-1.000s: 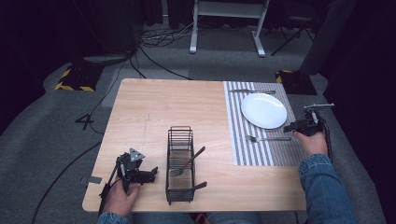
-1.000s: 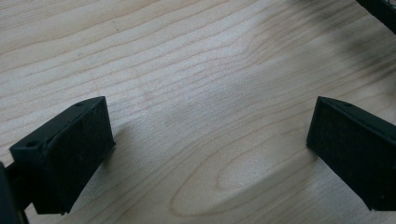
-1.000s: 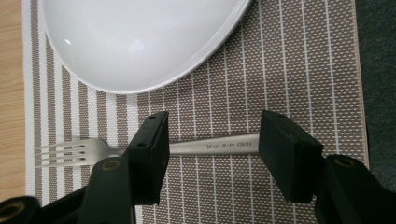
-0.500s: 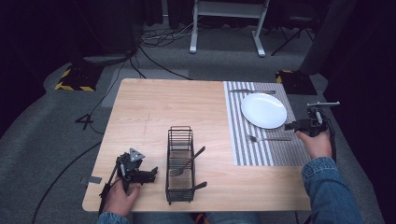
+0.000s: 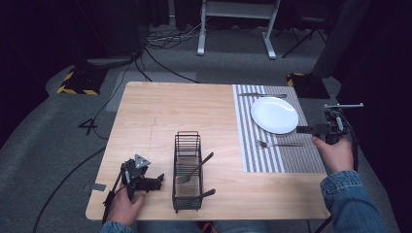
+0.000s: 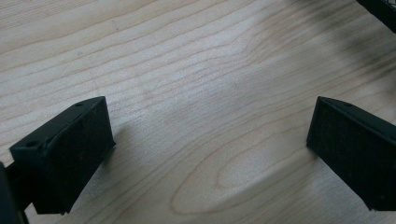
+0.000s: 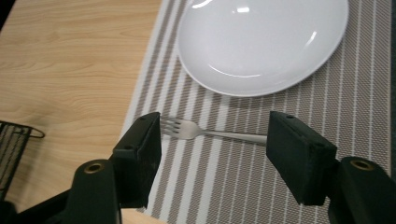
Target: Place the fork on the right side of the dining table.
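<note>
A silver fork (image 5: 279,143) lies on the striped placemat (image 5: 291,158), just in front of a white plate (image 5: 274,114). My right gripper (image 5: 303,129) hovers at the mat's right edge, open and holding nothing. In the right gripper view the fork (image 7: 210,134) lies across the gap beyond the right gripper (image 7: 215,154), with the plate (image 7: 261,42) behind it. A black wire rack (image 5: 187,170) holds a spoon and another utensil. Just left of the rack, my left gripper (image 5: 156,180) rests on the table; the left gripper (image 6: 210,149) is open over bare wood.
A knife (image 5: 262,95) lies at the far edge of the placemat. The wooden table (image 5: 160,111) is bare at the left and back. A corner of the rack (image 7: 11,149) shows at the left of the right gripper view. Cables and stands sit on the floor beyond.
My right gripper has drawn back slightly to the right, away from the fork, which stays on the mat. The left gripper has not moved.
</note>
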Tool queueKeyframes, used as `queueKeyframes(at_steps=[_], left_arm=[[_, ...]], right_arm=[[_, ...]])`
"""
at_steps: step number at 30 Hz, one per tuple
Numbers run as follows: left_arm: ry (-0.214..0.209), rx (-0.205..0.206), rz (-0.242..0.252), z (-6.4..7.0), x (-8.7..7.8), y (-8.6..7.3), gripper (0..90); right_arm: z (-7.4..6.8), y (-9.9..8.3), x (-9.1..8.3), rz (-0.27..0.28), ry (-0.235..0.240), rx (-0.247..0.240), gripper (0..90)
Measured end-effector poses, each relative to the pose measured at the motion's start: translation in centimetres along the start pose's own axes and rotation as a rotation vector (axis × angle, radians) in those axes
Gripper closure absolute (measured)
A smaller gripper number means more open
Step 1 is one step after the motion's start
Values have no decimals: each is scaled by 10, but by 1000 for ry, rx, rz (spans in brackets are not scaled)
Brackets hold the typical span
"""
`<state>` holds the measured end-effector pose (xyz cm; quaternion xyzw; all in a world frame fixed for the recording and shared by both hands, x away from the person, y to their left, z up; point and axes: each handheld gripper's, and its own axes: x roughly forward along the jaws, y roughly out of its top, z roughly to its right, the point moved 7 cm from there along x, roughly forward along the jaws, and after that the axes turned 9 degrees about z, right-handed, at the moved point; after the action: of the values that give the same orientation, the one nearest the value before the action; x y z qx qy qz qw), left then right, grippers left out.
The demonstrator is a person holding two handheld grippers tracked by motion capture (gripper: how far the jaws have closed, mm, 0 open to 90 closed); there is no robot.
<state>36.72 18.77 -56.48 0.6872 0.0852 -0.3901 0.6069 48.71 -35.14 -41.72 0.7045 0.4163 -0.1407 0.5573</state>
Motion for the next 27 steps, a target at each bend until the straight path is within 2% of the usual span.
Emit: queueKeyframes(at_steps=[5, 9, 19, 27], left_arm=[[0, 0, 0, 0, 0, 0, 4], [-1, 1, 1, 0, 0, 0, 4], [-1, 2, 2, 0, -1, -1, 4], [0, 3, 3, 0, -1, -1, 4]], right_arm=[[-22, -1, -8, 16, 42, -40, 349], [-39, -5, -9, -8, 69, -61, 348], [-83, -15, -12, 13, 153, -149, 351], [-111, -24, -12, 32, 196, -204, 365]])
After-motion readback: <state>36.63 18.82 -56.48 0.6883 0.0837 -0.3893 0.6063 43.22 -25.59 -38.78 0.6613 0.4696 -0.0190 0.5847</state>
